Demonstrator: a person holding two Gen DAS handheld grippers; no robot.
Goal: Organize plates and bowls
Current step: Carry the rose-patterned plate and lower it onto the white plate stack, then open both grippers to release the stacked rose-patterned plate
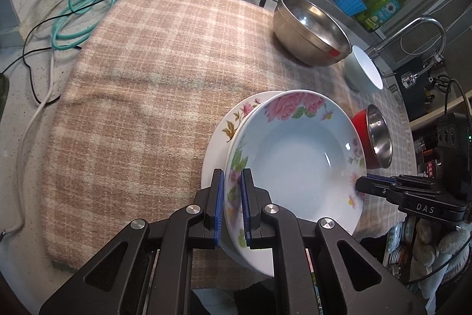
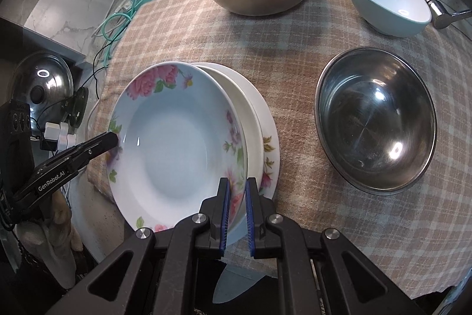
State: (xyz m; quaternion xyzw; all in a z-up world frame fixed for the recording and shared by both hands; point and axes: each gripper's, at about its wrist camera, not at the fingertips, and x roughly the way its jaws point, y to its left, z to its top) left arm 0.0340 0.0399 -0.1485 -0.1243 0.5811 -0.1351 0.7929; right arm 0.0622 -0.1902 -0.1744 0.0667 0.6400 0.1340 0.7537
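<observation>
Left wrist view: the left tongs point(image 1: 232, 205) are clamped on the near rim of the flowered deep plate point(image 1: 298, 164), which sits tilted over a flat plate point(image 1: 227, 132) on the checked cloth point(image 1: 141, 84). The right tongs point(image 1: 361, 185) pinch its opposite rim. To the left the cloth lies open; a big steel bowl point(image 1: 309, 31), a pale blue bowl point(image 1: 364, 67) and a red bowl point(image 1: 373, 138) stand beyond.

Right wrist view: the right tongs point(image 2: 236, 211) are closed on the deep plate's point(image 2: 174, 143) rim, near the table edge point(image 2: 97, 211); the left tongs point(image 2: 113, 139) grip the far side. A steel bowl point(image 2: 374, 120) stands apart on the right.
</observation>
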